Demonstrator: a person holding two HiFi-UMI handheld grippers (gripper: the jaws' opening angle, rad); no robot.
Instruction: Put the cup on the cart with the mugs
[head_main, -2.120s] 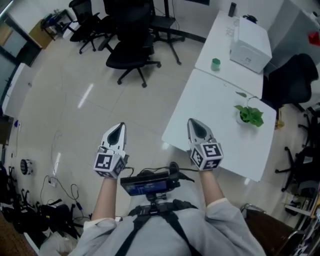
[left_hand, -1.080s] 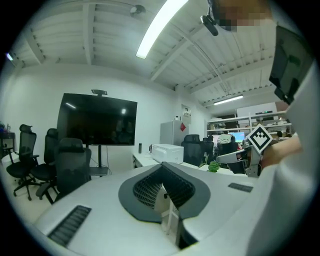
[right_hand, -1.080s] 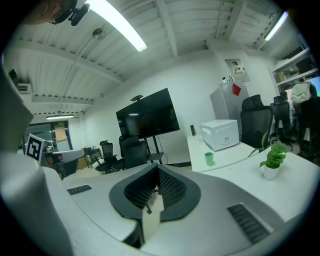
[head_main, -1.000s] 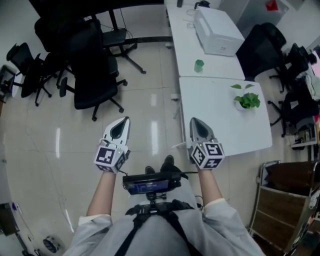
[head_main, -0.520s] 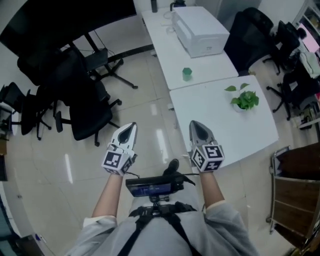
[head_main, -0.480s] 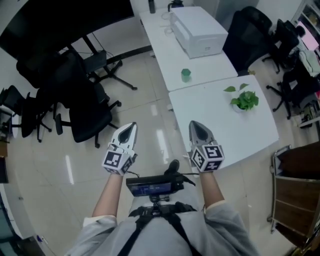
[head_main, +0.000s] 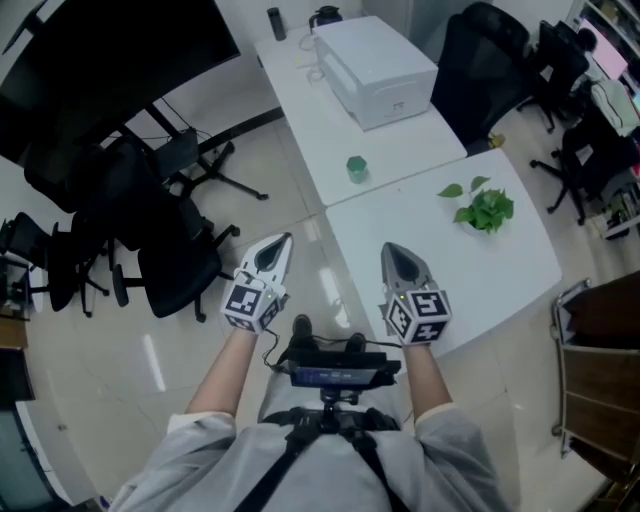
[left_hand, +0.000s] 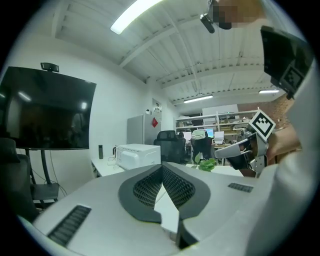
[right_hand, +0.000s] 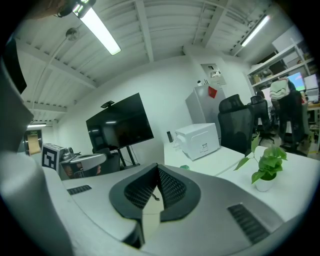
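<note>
A small green cup (head_main: 356, 168) stands on the far white table (head_main: 400, 150), near the seam with the nearer table (head_main: 470, 270). In the right gripper view the cup (right_hand: 185, 167) peeks just over the jaws. My left gripper (head_main: 283, 240) hangs over the floor left of the tables, shut and empty (left_hand: 161, 170). My right gripper (head_main: 393, 250) is over the near table's left edge, also shut with nothing in it (right_hand: 157, 172). Both point toward the cup and are well short of it. No mugs are visible.
A white printer (head_main: 375, 60) sits behind the cup. A potted plant (head_main: 485, 210) stands on the near table. Black office chairs (head_main: 150, 230) crowd the left floor, more chairs (head_main: 490, 60) at the right. A brown cart (head_main: 600, 340) is at the right edge.
The tables and the cup have swung closer and more to the middle of the head view. My left gripper has moved right, toward the tables. Both grippers stay shut.
</note>
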